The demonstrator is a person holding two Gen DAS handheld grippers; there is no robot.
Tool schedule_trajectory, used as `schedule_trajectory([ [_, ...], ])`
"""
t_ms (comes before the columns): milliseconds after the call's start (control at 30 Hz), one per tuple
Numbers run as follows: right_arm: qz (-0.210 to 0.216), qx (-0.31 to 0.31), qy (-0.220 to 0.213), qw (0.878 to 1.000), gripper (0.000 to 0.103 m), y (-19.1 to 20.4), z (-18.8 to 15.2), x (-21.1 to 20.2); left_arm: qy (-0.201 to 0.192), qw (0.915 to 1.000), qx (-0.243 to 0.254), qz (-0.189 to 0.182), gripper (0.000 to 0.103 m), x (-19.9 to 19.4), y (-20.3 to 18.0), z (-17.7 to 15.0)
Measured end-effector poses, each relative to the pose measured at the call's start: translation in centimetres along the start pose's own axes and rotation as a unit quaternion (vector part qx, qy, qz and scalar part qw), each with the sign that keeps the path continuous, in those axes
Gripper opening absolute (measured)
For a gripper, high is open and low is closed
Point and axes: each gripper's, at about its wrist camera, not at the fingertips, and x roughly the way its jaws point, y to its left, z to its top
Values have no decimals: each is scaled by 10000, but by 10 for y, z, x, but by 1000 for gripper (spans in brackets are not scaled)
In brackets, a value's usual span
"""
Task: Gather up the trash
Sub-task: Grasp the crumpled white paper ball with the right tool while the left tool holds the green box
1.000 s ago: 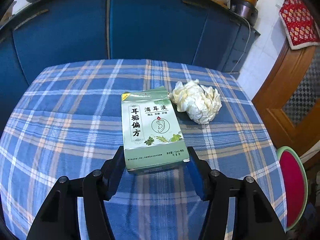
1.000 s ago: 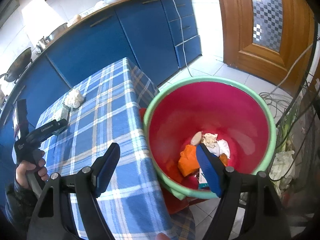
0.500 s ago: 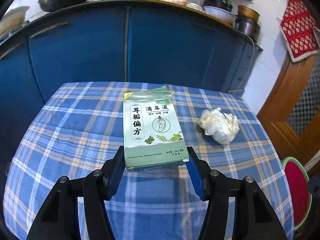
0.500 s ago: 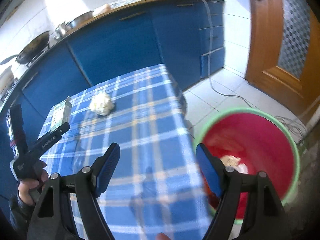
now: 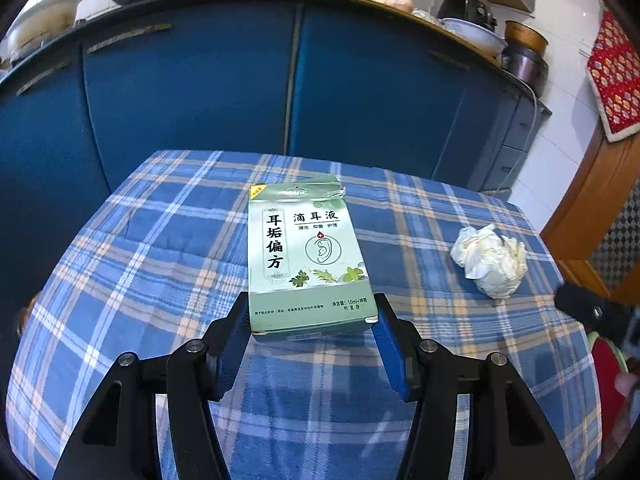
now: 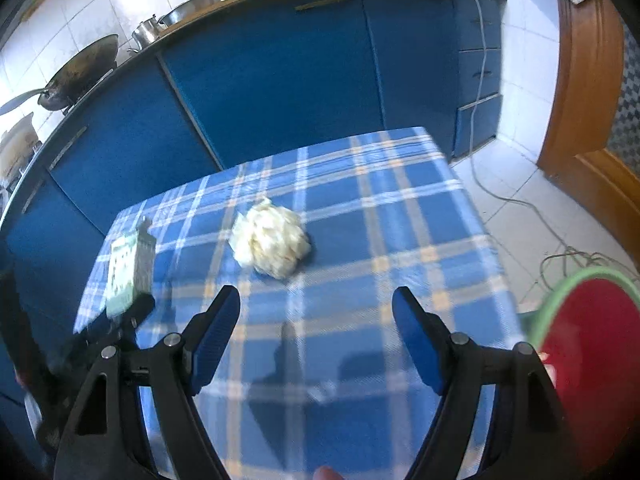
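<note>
A green medicine box is lifted above the blue plaid table, with my left gripper shut on its near end. The right wrist view shows the same box at the left, tilted in the left gripper. A crumpled white tissue wad lies on the table ahead of my right gripper, which stands open and empty above the cloth. The tissue wad sits to the right of the box. A red bin with a green rim stands beside the table at the right.
Blue kitchen cabinets run behind the table, with a wok and pots on the counter. A white cable trails over the tiled floor. A wooden door stands at the right.
My right gripper has swung left from above the red bin to over the table, facing the tissue. My left gripper has drawn back and left with the box, so the tissue now lies further right.
</note>
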Motion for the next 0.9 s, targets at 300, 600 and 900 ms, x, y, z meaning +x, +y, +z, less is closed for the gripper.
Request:
schedule_trajectory([
  [300,-56,-5,-106,9999,79,21,22,37,129,9998,-139,14,60,7,8,0],
  [600,-92,-72,290,9995,42,26,17,67,157,9998,-151,2,60,7,9,-1],
  [900,-5,-185,71,9998,37,26,9,39,174,9997,-170,-3,60,7,9,-1],
])
